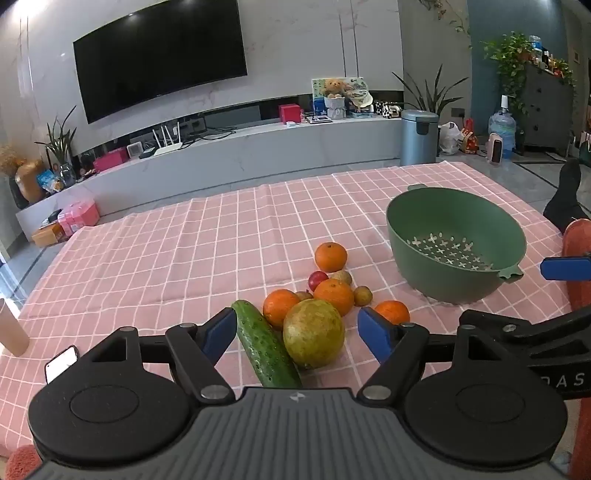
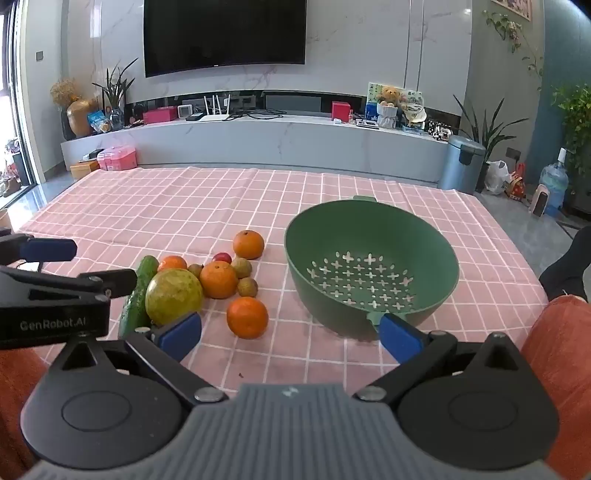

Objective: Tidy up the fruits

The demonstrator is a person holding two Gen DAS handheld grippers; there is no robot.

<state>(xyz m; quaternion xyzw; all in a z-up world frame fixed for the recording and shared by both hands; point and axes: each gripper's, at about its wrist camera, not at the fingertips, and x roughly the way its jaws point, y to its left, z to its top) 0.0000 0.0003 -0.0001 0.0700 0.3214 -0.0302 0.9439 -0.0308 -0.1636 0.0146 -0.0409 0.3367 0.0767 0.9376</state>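
Blue-padded fingers [image 1: 375, 332] of the left gripper [image 1: 297, 334] and right gripper [image 2: 290, 334] stand wide apart, holding nothing. The fruit pile, led by a large yellow-green round fruit [image 1: 313, 333], lies on the pink checked tablecloth [image 1: 166, 258] beside the empty green plastic colander [image 2: 369, 258].

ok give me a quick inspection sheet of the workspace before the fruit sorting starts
surface: pink checked tablecloth, wrinkled, covering the table
job's things: green colander empty; four oranges, one apart nearest the right claw; large yellow-green fruit against a cucumber; small red fruit and small brown fruits in the cluster left of the colander
clutter: phone and a beige cup at the table's left edge
grippers: left claw open, above cucumber and large fruit; right claw open, holding nothing
cables: wires by the router on the tv bench
surroundings: wall tv, bin, plants
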